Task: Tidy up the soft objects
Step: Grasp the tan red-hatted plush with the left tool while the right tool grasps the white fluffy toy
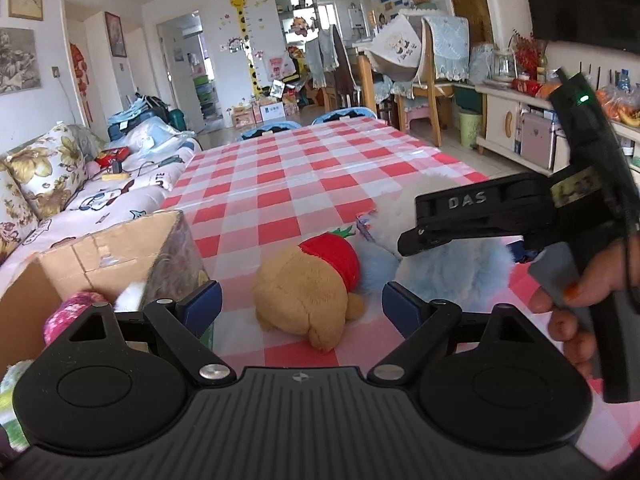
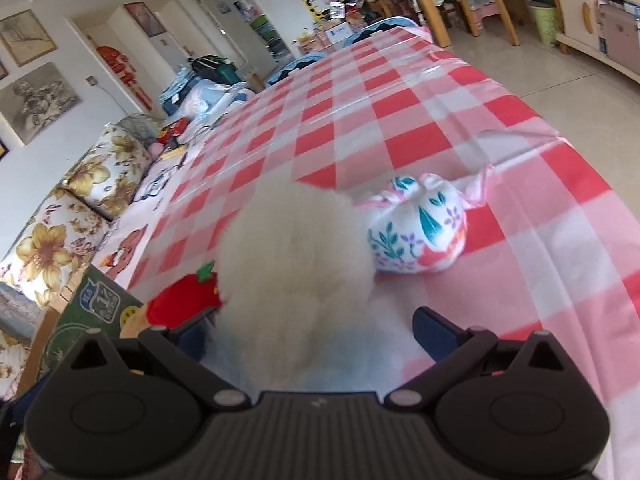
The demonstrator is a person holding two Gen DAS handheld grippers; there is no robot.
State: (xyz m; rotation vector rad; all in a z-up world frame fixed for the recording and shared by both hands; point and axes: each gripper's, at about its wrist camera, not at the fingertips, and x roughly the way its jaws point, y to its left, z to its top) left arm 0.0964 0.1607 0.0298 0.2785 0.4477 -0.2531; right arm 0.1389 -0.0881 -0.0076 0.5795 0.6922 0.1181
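Observation:
A tan plush bear (image 1: 300, 296) in a red strawberry hat lies face down on the checked tablecloth. My left gripper (image 1: 301, 306) hovers open just before it, with nothing between its blue pads. A fluffy white and pale blue toy (image 2: 296, 260) sits to the bear's right. My right gripper (image 2: 314, 332) stands open with this toy between its wide-spread fingers. In the left wrist view that right gripper (image 1: 408, 242) shows from the side, held by a hand (image 1: 576, 300) above the fluffy toy (image 1: 460, 276). A floral cloth pouch (image 2: 416, 232) lies just beyond the fluffy toy.
An open cardboard box (image 1: 100, 256) stands at the table's left edge, with a pink knitted item (image 1: 68, 312) and something white inside. A sofa (image 1: 100, 200) with flowered cushions runs along the left. The red and white checked table (image 1: 304, 160) stretches far ahead; chairs and a cabinet stand behind it.

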